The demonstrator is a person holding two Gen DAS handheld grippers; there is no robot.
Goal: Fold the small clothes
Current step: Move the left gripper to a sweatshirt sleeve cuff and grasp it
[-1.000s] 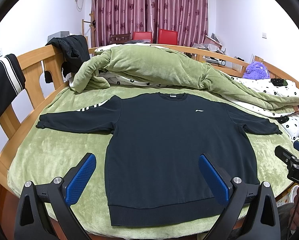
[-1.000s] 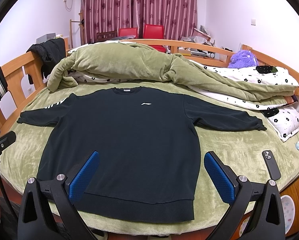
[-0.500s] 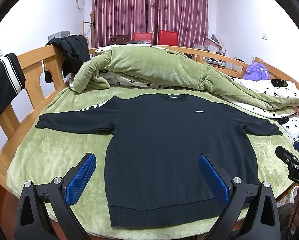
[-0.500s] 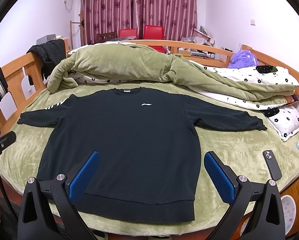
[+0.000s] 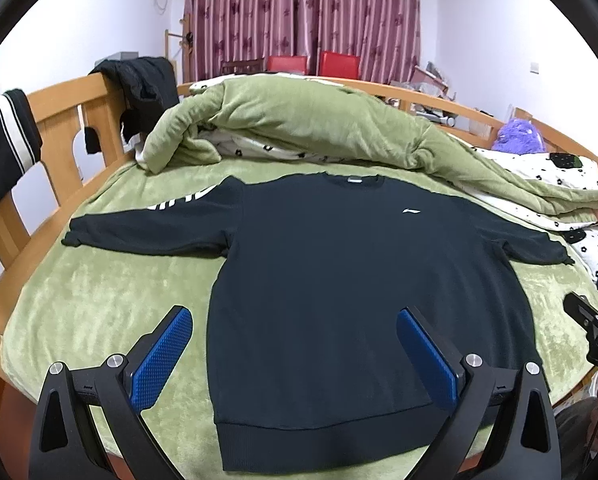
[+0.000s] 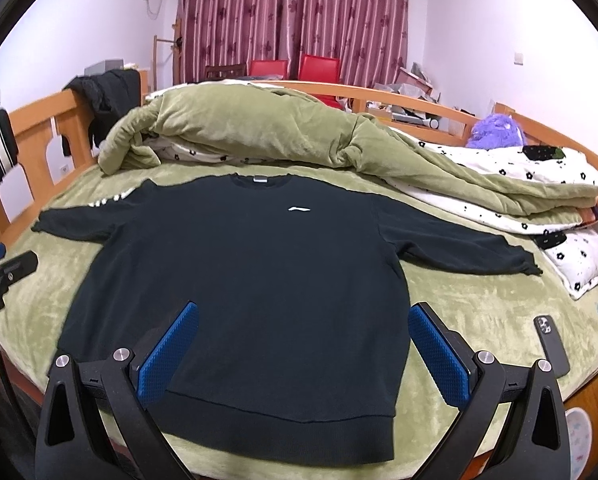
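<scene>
Black sweatshirt is spread flat mid-frame; bunched quilt behind, phone lower right. Left gripper and right gripper are held wide open, empty.

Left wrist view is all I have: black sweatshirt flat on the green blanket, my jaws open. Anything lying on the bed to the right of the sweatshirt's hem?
Observer: Yes, a dark phone lies on the blanket near the bed's edge, right of the sweatshirt.
Operator: Touching the sweatshirt?
Observer: No, bare blanket lies between them.
Operator: Right gripper's state?
Observer: The right gripper is open, empty, above the hem.
</scene>
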